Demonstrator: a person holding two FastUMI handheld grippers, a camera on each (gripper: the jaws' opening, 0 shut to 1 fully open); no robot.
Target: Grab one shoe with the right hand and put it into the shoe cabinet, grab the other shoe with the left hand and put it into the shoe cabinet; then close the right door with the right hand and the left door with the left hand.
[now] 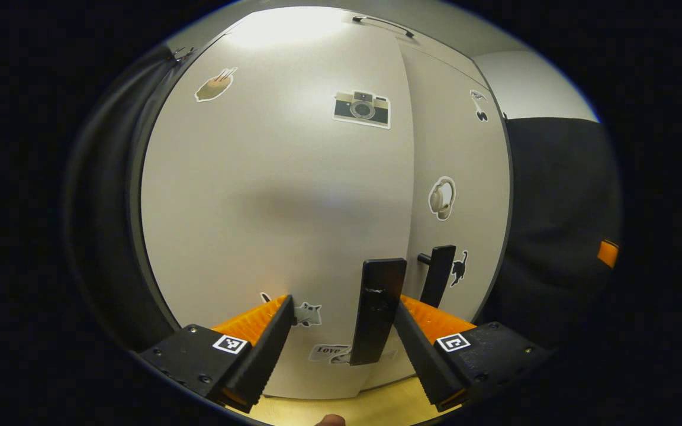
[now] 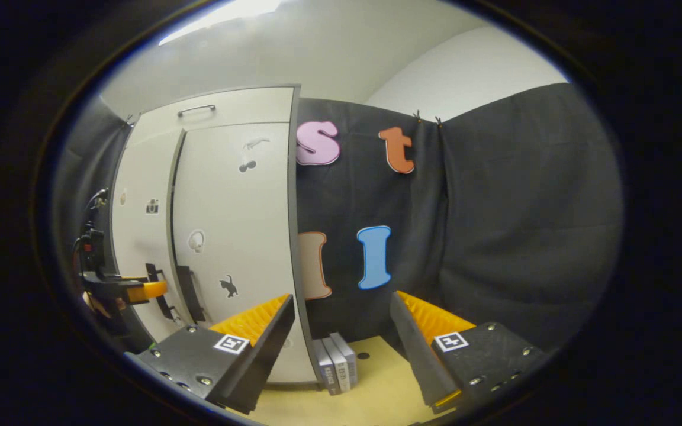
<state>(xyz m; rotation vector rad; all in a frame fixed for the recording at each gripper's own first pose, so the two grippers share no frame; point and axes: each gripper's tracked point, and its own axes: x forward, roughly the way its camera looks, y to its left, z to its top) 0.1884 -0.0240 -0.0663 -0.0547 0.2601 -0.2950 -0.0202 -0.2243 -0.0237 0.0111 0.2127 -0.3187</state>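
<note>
Left door (image 1: 270, 195): shut, flush against my left gripper (image 1: 341, 322), whose fingers stand spread and grasp nothing; its handle (image 1: 376, 310) hangs upright between them, nearer the one at 5 o'clock.

Right door (image 1: 459, 195): shut, at 3 o'clock of the left door.

Shoe cabinet (image 2: 228, 236): at 9 o'clock in my right gripper view.

Right gripper (image 2: 341, 322): released, fingers apart, nothing held.

Books (image 2: 335, 362): upright at 6 o'clock, beside the cabinet's foot.
</note>
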